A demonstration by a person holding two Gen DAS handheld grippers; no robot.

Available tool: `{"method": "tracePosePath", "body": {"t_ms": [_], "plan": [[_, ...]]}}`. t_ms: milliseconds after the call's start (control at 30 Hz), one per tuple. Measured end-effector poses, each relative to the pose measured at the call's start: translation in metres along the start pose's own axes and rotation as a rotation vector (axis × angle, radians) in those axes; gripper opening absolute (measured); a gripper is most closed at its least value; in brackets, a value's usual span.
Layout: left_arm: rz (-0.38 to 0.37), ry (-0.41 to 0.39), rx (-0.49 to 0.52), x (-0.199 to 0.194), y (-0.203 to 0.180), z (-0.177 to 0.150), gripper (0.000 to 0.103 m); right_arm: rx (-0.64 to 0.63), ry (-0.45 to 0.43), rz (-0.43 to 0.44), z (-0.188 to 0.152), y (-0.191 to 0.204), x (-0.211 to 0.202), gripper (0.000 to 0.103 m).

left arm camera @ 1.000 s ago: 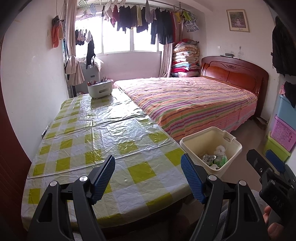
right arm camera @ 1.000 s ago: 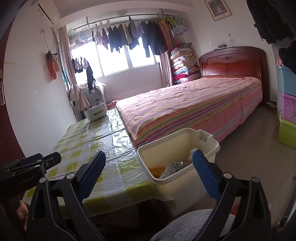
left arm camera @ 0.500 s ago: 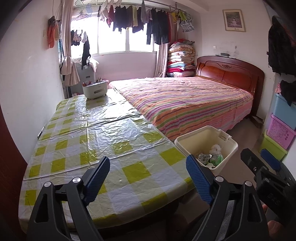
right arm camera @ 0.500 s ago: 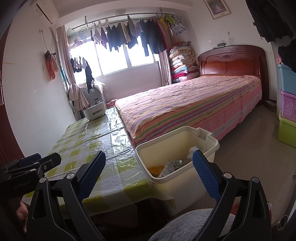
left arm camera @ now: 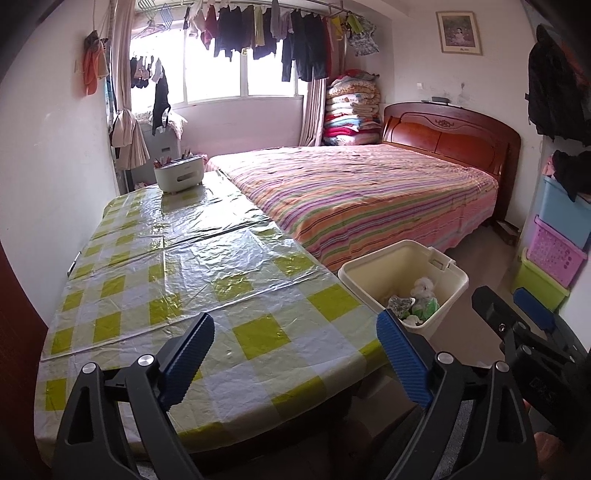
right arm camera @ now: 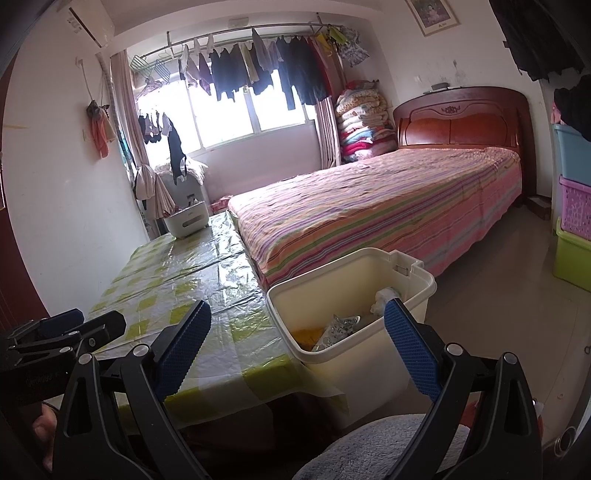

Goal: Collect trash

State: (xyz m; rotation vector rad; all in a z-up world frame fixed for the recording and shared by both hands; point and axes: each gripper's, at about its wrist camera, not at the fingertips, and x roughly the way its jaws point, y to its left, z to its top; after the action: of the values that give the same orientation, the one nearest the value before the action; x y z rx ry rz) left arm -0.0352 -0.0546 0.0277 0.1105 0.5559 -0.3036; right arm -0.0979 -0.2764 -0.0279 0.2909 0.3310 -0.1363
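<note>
Both views pulled back slightly; my left gripper (left arm camera: 295, 356) and right gripper (right arm camera: 297, 341) hang wide open, empty, trash (left arm camera: 413, 304) already binned (left arm camera: 458, 280), so next I'd scan the table (left arm camera: 184, 266) for leftovers.

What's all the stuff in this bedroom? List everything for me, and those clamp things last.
trash bin: one, cream, on the floor between table and bed, open.
trash: several crumpled pieces, white and green, inside the bin.
table: one, yellow-and-white checked cover under clear plastic, along the left wall.
caddy: one, pale green, far end of the table.
bed: one, striped cover, red-brown headboard.
folded quilts: one stack, mixed colours, by the window.
hanging clothes: many, mostly dark, on a rail over the window.
storage crates: three, blue, pink, green, stacked at right.
left tongs: black, blue pads, open, empty.
right tongs: same, open, empty.
</note>
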Motion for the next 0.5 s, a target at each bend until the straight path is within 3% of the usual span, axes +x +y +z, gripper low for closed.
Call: {"method": "tracePosePath", "body": {"t_ms": [333, 500], "plan": [[-0.030, -0.003, 0.000, -0.0008, -0.0004, -0.0005, 0.090, 0.007, 0.005, -0.010, -0.0025, -0.0011, 0.0015, 0.093], [-0.007, -0.014, 0.003, -0.0005, -0.0017, -0.0012, 0.090, 0.013, 0.005, -0.016, -0.0020, -0.0014, 0.0023, 0.093]]}}
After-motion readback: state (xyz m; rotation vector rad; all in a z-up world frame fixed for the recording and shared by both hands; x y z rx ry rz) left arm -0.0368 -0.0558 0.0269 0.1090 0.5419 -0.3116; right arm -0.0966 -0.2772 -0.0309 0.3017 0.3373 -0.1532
